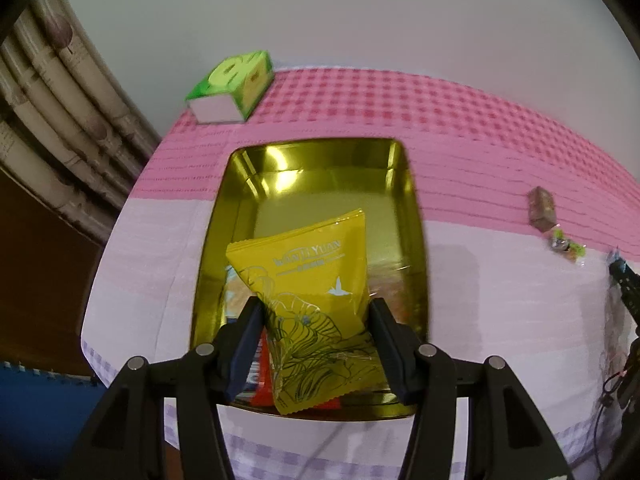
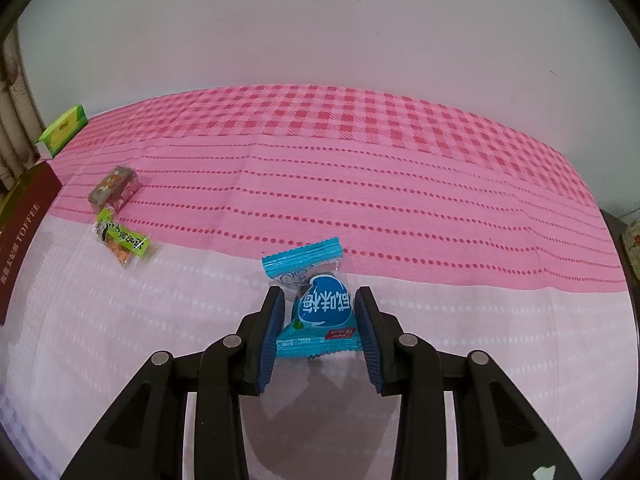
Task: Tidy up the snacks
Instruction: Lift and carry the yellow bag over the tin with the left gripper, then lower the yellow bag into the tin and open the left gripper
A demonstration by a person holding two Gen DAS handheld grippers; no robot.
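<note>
Left wrist view. We see the left gripper [image 1: 316, 312] over the gold tin [image 1: 408, 216], which sits on the tabletop [image 1: 500, 280] with its pink-and-white cloth. The jaws flank the yellow snack packet [image 1: 308, 280] on both sides; the packet stands tilted inside the tin, above a red wrapper [image 1: 262, 384] and another packet below. Whether the pads are pinching it or have just let go we cannot tell. A green box [image 1: 236, 84] sits at the far left corner. A brown candy box [image 1: 541, 209] and a small green-trimmed packet [image 1: 564, 246] lie well to the right.

Right wrist view. The right gripper [image 2: 320, 312] is low over the white part of the cloth. Its jaws are spread, one on each side of the blue candy packet [image 2: 320, 304], with slight gaps visible. The packet lies flat on the tabletop.

Step in hand, as we judge it: left is depositing in the tin, right is setting up a pick. Next move calls for closing the right jaws squarely on the blue packet, then lifting it toward the tin.
</note>
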